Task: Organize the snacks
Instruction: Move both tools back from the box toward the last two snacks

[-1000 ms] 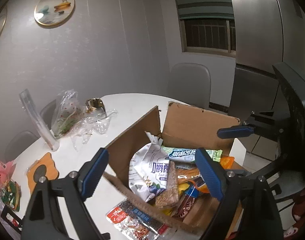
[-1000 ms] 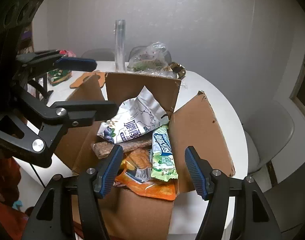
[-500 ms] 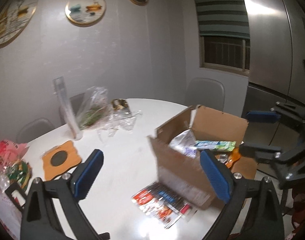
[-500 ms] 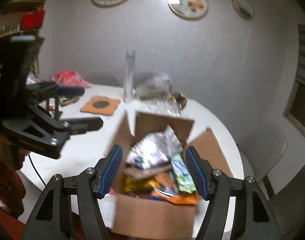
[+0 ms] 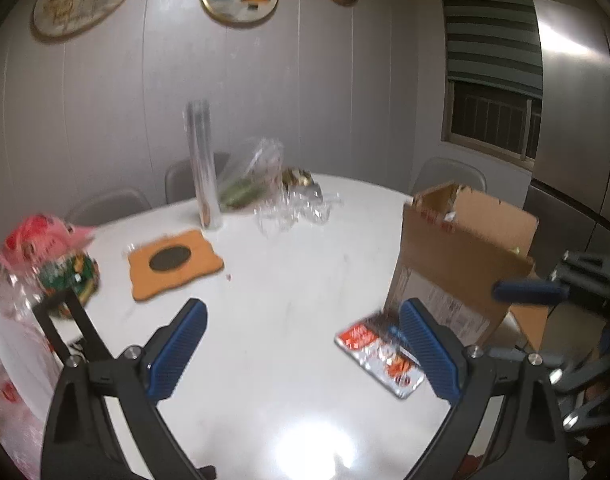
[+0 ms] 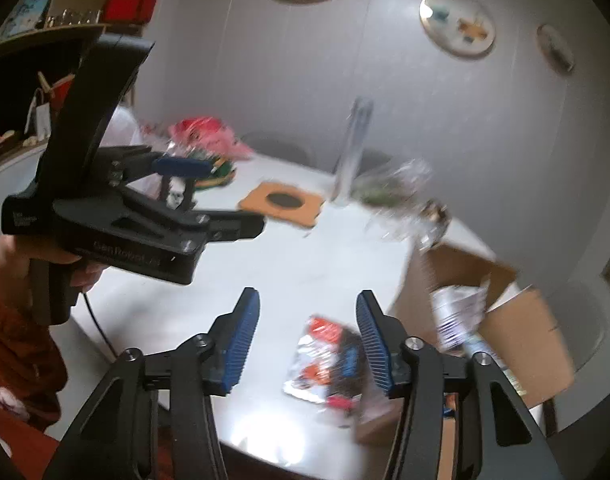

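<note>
Snack packet lies flat on the table just beside the box. Left gripper and right gripper hover near it, both spread wide and holding nothing.

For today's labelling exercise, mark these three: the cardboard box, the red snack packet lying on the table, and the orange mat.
cardboard box [image 5: 445,264], left wrist view, its near side wall.
red snack packet [image 5: 363,336], left wrist view, its red end.
orange mat [image 5: 145,276], left wrist view, its orange border.
</note>
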### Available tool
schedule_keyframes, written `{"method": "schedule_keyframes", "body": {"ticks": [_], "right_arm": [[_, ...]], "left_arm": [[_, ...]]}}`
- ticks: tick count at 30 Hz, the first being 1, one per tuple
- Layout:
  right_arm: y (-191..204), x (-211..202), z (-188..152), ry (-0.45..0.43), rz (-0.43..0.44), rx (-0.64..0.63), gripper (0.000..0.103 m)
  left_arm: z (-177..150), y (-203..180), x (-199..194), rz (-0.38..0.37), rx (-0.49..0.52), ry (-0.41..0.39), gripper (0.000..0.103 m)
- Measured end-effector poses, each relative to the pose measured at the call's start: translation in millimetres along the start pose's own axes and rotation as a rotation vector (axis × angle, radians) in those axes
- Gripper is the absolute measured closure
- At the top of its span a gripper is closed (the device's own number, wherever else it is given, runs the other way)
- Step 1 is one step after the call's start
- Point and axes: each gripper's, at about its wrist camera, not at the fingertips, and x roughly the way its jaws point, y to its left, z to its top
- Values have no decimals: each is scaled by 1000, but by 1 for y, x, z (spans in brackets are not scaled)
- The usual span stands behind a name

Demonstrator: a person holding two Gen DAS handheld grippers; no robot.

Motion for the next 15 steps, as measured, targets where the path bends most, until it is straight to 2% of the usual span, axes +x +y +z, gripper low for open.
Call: {"method": "schedule_keyframes", "body": {"ticks": [8,10,15], "right_arm": [[5,72,-50,144,25,155,59],[0,91,-66,171,-17,201,59],[-6,112,-84,177,-95,242,58]], "left_arm": [[-46,0,49,-85,-59,130,7],[-57,-2,63,-104,-68,164,7],[-67,-1,84,-133,-103,199,7]]}}
